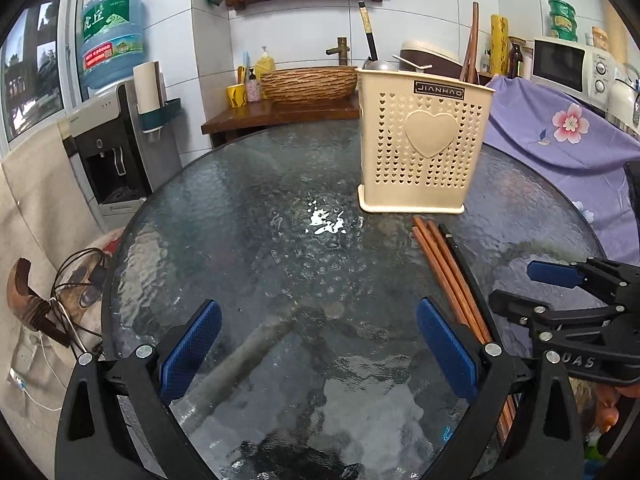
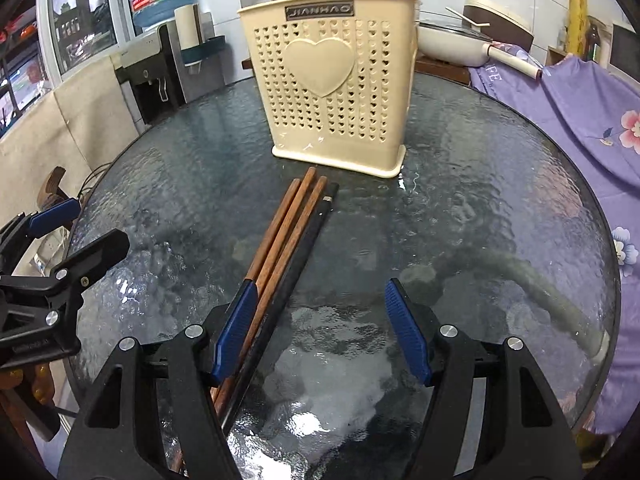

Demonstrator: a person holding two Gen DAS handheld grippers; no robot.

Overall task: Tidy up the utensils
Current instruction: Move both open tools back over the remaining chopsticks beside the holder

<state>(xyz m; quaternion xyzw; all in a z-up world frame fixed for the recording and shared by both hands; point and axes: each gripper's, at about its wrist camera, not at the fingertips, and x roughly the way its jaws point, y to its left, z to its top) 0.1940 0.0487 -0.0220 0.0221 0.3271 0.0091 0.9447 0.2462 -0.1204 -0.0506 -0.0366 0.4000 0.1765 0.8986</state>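
Observation:
A cream plastic utensil holder (image 1: 424,140) (image 2: 332,80) with heart-shaped holes stands upright on the round glass table (image 1: 260,240) (image 2: 480,200). Some utensils stand in it. In front of it lie three brown wooden chopsticks (image 1: 444,268) (image 2: 288,224) and one black chopstick (image 1: 460,256) (image 2: 308,240), side by side. My right gripper (image 2: 322,328) (image 1: 532,290) hangs open low over their near ends; its left finger covers the brown ones, and the black one runs just inside that pad. My left gripper (image 1: 320,344) (image 2: 80,232) is open over bare glass to the left of the chopsticks, holding nothing.
A purple flowered cloth (image 1: 560,128) (image 2: 580,120) drapes over something along the table's right side. A water dispenser (image 1: 108,152) stands beyond the left edge. Behind the table are a wooden counter (image 1: 280,114) with a basin, and a microwave (image 1: 568,64).

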